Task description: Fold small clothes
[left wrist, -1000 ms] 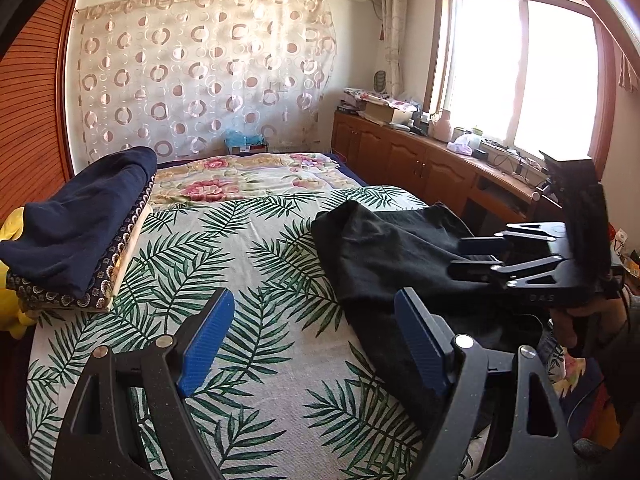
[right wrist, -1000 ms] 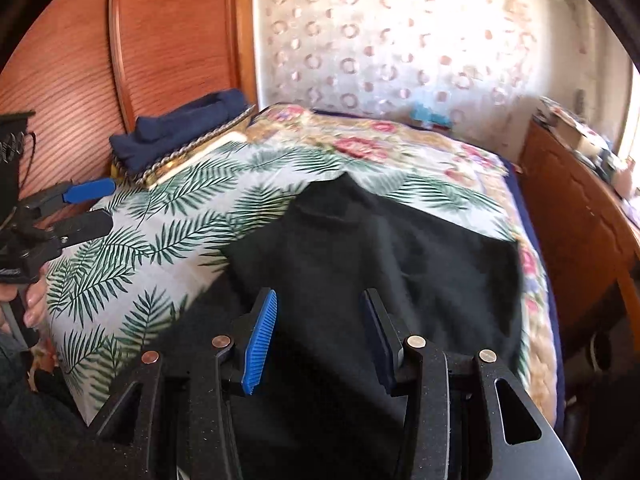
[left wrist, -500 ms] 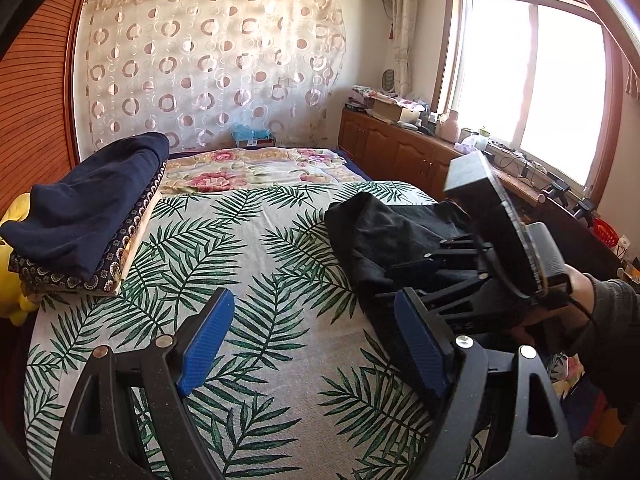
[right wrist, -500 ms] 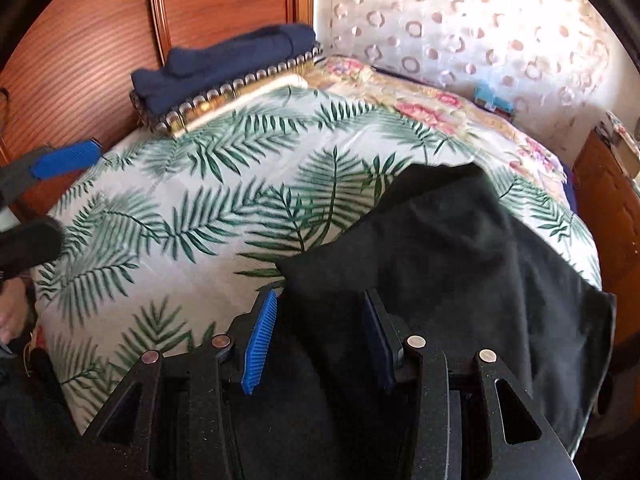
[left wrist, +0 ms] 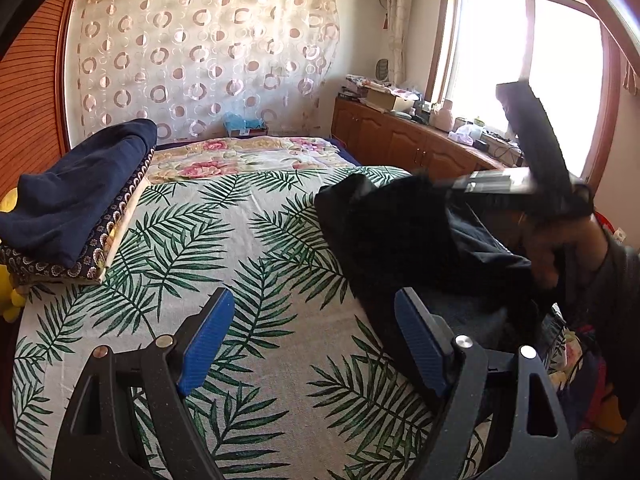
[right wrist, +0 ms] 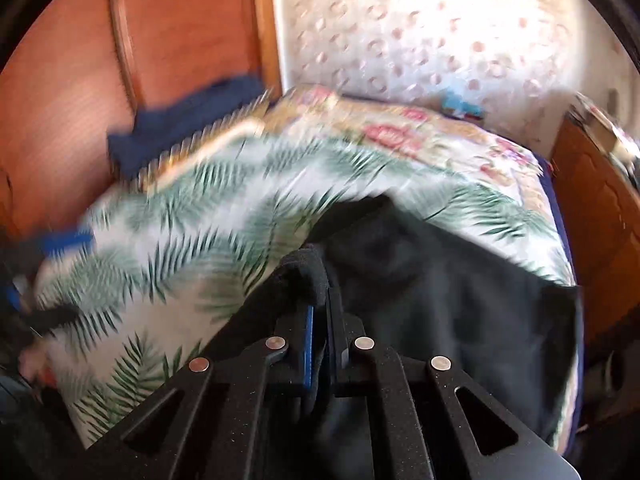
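Note:
A black garment (left wrist: 404, 236) lies crumpled on the right side of the palm-leaf bedspread (left wrist: 240, 264). My left gripper (left wrist: 314, 336) is open and empty, hovering over the bedspread just left of the garment. My right gripper (right wrist: 318, 312) is shut on a bunched edge of the black garment (right wrist: 440, 300) and lifts it off the bed. In the left wrist view the right gripper's body (left wrist: 520, 184) shows above the garment, its fingertips hidden. The right wrist view is blurred by motion.
A folded navy pile (left wrist: 76, 200) sits on patterned cloth at the bed's left edge, against the wooden headboard (right wrist: 80, 80). A wooden cabinet (left wrist: 412, 140) with clutter runs under the window on the right. A floral blanket (left wrist: 240, 156) covers the far end.
My right gripper has closed on the garment's edge and pulled it up and back. The left gripper stays open in about the same place.

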